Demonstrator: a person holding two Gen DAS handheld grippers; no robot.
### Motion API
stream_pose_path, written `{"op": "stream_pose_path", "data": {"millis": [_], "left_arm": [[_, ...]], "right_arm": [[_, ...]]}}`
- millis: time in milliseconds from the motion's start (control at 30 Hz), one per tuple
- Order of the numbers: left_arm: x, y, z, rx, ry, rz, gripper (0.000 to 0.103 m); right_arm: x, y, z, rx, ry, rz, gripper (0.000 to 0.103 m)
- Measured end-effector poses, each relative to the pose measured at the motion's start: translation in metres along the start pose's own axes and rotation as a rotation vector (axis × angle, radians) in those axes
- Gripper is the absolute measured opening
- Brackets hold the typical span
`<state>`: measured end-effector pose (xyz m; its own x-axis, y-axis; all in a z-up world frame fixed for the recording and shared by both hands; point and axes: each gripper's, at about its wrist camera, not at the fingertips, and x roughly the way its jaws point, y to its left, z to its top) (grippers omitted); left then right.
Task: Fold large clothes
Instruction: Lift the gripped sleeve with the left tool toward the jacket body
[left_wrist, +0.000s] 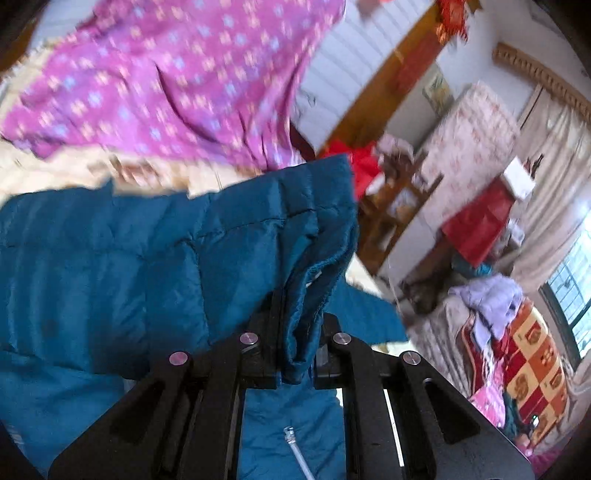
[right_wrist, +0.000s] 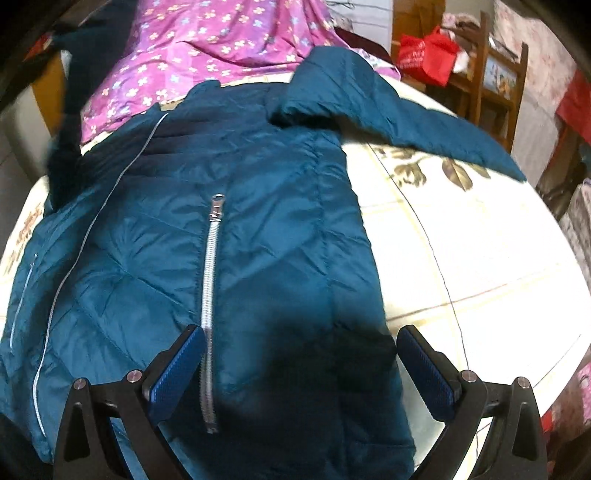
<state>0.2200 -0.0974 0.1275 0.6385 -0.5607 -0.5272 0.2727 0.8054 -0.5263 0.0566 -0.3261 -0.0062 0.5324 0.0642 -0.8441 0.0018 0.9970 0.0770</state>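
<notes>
A large teal quilted jacket (right_wrist: 258, 229) lies spread on the bed, with a silver pocket zipper (right_wrist: 208, 306) and a front zipper line (right_wrist: 74, 266) at the left. One sleeve (right_wrist: 424, 122) stretches out to the right. My right gripper (right_wrist: 301, 365) is open, its blue pads (right_wrist: 177, 369) hovering over the jacket's lower part. In the left wrist view my left gripper (left_wrist: 295, 354) is shut on a bunched fold of the teal jacket (left_wrist: 317, 266) and holds it lifted.
A purple flowered quilt (right_wrist: 207, 48) lies at the far end of the bed. The cream floral bedsheet (right_wrist: 461, 240) shows to the right. A wooden chair (right_wrist: 491, 74) with a red bag (right_wrist: 424, 55) stands beyond the bed. Clutter and a checked blanket (left_wrist: 532, 365) sit at right.
</notes>
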Motion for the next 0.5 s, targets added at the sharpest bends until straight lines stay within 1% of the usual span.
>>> {"op": "stream_pose_path", "data": {"millis": [100,200,233,300,367,433,467,500], "left_arm": [[0.055,0.007,-0.025,-0.045,0.090,0.014,0.008],[0.094,0.022,-0.053,-0.070,0.166,0.043,0.008],[0.095,0.029,-0.061,-0.075,0.183,0.048,0.008],[0.110,0.035,-0.074,-0.087,0.218,0.076,0.009],[0.119,0.035,-0.083,-0.098,0.253,0.087,0.015],[0.119,0.035,-0.086,-0.112,0.263,0.067,0.029],[0.117,0.034,-0.087,-0.118,0.258,0.048,0.033],[0.116,0.032,-0.088,-0.124,0.259,0.035,0.043]], "right_arm": [[0.002,-0.008,0.000,0.026,0.021,0.041,0.103],[0.004,-0.010,0.000,0.033,0.028,0.061,0.103],[0.004,-0.010,0.001,0.033,0.029,0.064,0.103],[0.004,-0.009,0.001,0.028,0.031,0.075,0.103],[0.005,-0.009,0.001,0.024,0.031,0.075,0.103],[0.005,-0.010,0.000,0.027,0.031,0.077,0.103],[0.006,-0.012,0.002,0.031,0.032,0.076,0.103],[0.007,-0.012,0.002,0.034,0.032,0.075,0.103]]}}
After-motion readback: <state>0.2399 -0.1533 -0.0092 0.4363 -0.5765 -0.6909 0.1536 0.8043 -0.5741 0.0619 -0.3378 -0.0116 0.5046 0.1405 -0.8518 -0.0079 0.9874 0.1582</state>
